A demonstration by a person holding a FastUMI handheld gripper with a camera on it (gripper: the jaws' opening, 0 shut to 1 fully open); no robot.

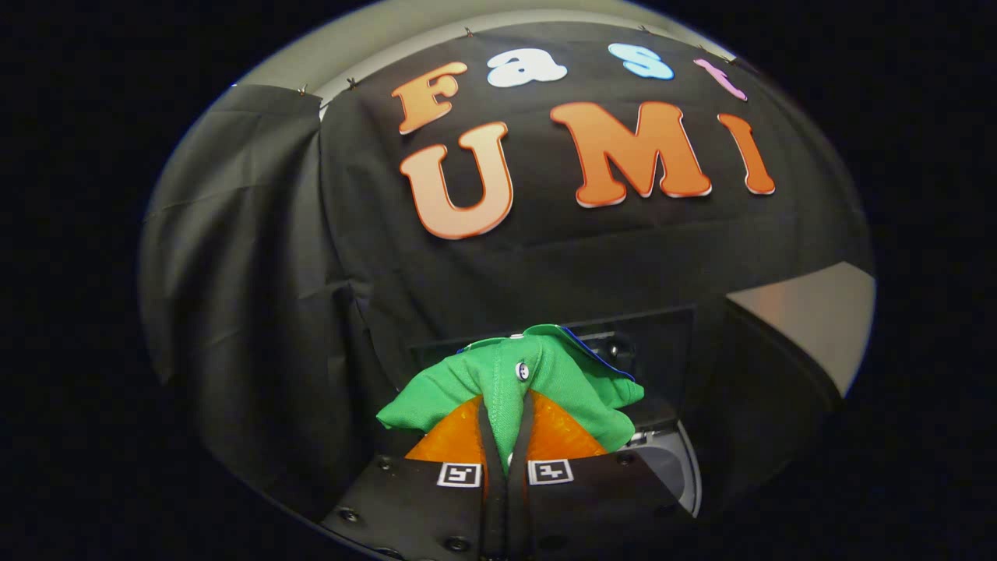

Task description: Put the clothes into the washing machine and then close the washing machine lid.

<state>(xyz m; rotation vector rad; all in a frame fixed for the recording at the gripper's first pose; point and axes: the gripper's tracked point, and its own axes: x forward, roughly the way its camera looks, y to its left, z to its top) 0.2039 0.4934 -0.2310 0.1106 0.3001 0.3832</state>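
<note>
claw pinching green shirt | shirt soft, light, floppy | washer at 4 o'clock | grab bunched cloth

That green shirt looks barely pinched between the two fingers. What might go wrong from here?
The gripper is shut on the green shirt by one narrow fold, so the cloth may slip out before it reaches the washing machine. Most of the shirt bunches loose ahead of the fingers; a sleeve or hem might catch on the machine's rim instead of dropping inside. Cloth left over the rim would likely stop the raised lid from closing.
</note>
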